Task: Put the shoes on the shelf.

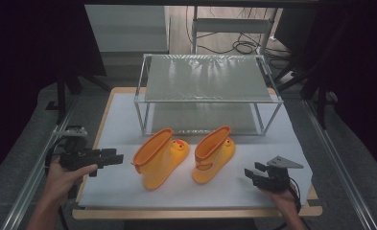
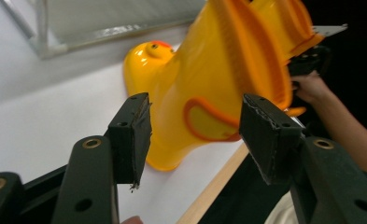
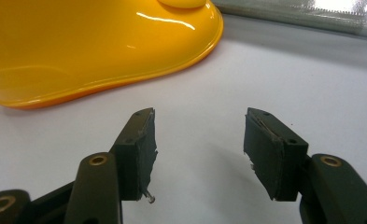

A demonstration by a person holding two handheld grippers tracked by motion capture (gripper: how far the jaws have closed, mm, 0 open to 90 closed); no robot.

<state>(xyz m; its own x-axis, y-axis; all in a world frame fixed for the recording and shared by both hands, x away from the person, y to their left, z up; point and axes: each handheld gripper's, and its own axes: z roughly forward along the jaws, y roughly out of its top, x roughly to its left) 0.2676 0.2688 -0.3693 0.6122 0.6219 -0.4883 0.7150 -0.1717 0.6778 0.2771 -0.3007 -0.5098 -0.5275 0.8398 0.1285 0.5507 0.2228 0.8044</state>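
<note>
Two yellow rubber boots with orange rims stand side by side on the white table top (image 1: 128,189). The left boot (image 1: 159,158) has a duck face on its toe, and the right boot (image 1: 214,153) stands just beside it. My left gripper (image 1: 114,156) hovers open at the left, its jaws pointing at the left boot and a short gap away. In the left gripper view the jaws (image 2: 195,135) stand wide apart with the boot (image 2: 204,84) beyond them, untouched. My right gripper (image 1: 253,170) sits open near the front right. Its jaws (image 3: 200,149) are empty, with the right boot's side (image 3: 92,42) just ahead.
A metal-framed rack with glass shelves (image 1: 207,91) stands behind the boots, its lower edge (image 3: 302,11) close to their toes. Aluminium rails run along both sides of the table. The wooden table edge (image 1: 195,213) lies along the front. Cables lie on the floor at the back.
</note>
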